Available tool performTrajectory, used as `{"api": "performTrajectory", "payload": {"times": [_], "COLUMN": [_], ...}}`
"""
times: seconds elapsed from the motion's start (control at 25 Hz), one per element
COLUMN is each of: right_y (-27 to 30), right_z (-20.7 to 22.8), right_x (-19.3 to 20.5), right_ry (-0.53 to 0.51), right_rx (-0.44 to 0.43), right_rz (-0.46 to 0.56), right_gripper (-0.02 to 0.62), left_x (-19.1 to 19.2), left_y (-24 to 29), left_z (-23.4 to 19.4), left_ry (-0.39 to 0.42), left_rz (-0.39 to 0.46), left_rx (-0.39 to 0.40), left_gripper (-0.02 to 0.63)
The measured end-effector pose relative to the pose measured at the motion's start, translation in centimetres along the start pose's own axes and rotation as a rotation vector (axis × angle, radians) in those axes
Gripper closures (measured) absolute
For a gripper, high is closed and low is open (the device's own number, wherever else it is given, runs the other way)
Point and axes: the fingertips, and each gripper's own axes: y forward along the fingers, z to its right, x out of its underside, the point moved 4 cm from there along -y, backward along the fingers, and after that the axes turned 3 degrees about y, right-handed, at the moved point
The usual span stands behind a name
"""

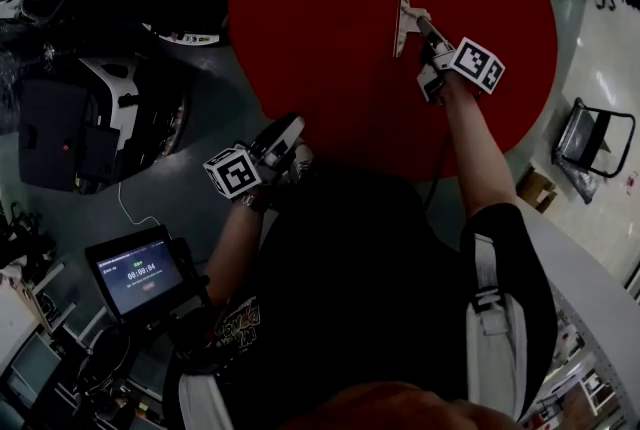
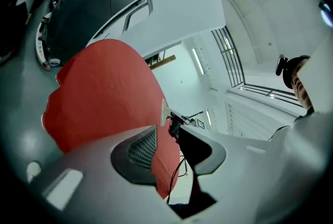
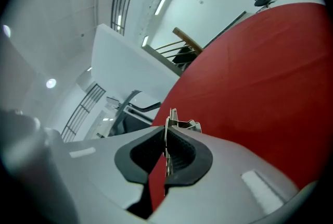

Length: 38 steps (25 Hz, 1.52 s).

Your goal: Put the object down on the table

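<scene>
Grasps the thin object (image 1: 401, 18) edge-on in the right hand-held gripper (image 1: 418, 26) over the red tabletop (image 1: 320, 8), perhaps just above it, for lowering; holds the left hand-held gripper (image 1: 283, 140) released, empty, out of the way.

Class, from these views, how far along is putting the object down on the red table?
Done: the thin pale object is above the red table. In hand: the right gripper is clamped on it. Remaining: set it down and release. The left gripper is open, empty.
</scene>
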Motion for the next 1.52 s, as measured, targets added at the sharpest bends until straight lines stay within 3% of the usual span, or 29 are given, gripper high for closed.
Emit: {"api": "performTrajectory", "payload": {"times": [0.28,0.52,0.64,0.76,0.88,1.0,1.16,1.24,1.36,1.52], "right_y": [-7.3,-11.6,-13.2,-14.6,-16.2,-18.3,-24.5,-26.6,-28.9,-30.1], "right_z": [-17.4,-25.3,-27.7,-29.4,-30.2,-30.6,-29.8,-28.6,-26.8,-27.8], "right_x": [8.5,15.1,17.1,19.0,20.3,21.7,23.2,23.6,23.9,23.7], "right_ry": [-0.029,-0.182,-0.257,-0.297,-0.330,-0.345,-0.324,-0.288,-0.221,-0.227], "right_rx": [-0.370,-0.401,-0.403,-0.402,-0.371,-0.339,-0.322,-0.297,-0.284,-0.363], "right_rz": [-0.085,-0.088,-0.063,-0.022,0.043,0.114,0.232,0.275,0.312,0.345], "right_gripper": [0.580,0.580,0.578,0.578,0.577,0.571,0.522,0.521,0.517,0.499], "left_x": [-2.4,-4.3,-4.0,-3.6,-2.7,-1.2,2.0,2.2,2.8,3.2], "left_y": [3.2,2.4,1.3,-0.1,-1.4,-2.8,-4.3,-5.0,-6.4,-8.2], "left_z": [5.0,11.1,13.2,14.6,15.6,16.6,17.9,18.7,21.3,24.7], "left_ry": [0.025,0.093,0.081,0.056,0.091,0.120,0.061,0.090,0.124,0.180], "left_rz": [-0.062,-0.079,-0.103,-0.115,-0.137,-0.150,-0.119,-0.113,-0.137,-0.174], "left_rx": [0.287,0.503,0.598,0.673,0.704,0.710,0.690,0.694,0.805,0.953], "left_gripper": [0.434,0.428,0.434,0.443,0.446,0.446,0.446,0.446,0.445,0.445]}}
